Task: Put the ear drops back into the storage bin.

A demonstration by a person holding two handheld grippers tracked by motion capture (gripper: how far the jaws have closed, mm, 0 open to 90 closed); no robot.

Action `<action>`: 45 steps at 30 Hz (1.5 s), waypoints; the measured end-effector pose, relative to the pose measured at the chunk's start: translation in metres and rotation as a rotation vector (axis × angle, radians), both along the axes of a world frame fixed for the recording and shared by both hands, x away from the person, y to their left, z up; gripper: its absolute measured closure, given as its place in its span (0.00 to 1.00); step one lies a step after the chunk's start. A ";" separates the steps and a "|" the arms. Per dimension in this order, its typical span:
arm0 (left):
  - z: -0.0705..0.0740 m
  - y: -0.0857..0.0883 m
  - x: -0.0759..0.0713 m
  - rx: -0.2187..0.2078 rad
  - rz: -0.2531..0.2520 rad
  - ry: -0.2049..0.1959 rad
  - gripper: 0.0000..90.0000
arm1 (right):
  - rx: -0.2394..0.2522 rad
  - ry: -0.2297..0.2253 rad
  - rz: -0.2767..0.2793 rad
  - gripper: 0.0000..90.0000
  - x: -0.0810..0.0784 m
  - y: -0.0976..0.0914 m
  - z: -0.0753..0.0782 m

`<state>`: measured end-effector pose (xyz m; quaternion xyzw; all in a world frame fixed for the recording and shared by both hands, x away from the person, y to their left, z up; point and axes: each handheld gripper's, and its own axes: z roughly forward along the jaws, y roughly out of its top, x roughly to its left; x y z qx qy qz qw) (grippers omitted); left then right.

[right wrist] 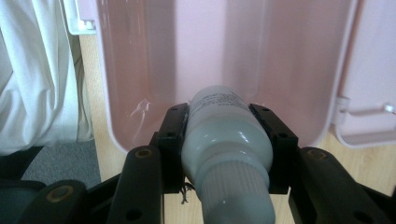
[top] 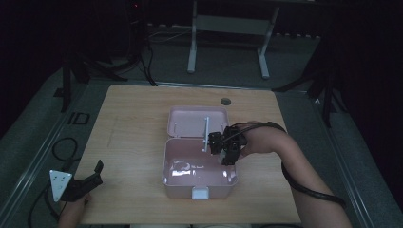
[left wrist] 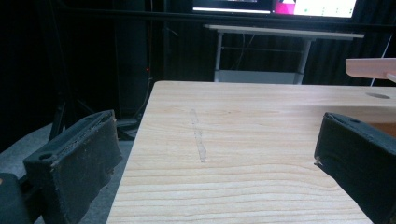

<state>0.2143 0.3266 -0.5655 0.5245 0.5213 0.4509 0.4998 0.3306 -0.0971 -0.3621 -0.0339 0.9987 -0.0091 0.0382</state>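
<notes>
The left gripper [top: 88, 183] rests near the table [top: 133, 142] edge, left of the pink box [top: 199, 183], jaws released. The right gripper [right wrist: 227, 135] grasps a white bottle [right wrist: 224, 140] over the box's open tray; its label print is too blurred to read.

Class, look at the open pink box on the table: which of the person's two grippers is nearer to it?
Right. The right gripper, shut on a white bottle, is over the right side of the pink box. The left gripper sits open at the table's near-left corner, well away.
</notes>
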 end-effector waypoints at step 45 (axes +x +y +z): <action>0.000 0.000 0.000 -0.001 -0.006 -0.001 0.00 | -0.142 0.117 0.049 0.66 0.010 0.021 -0.121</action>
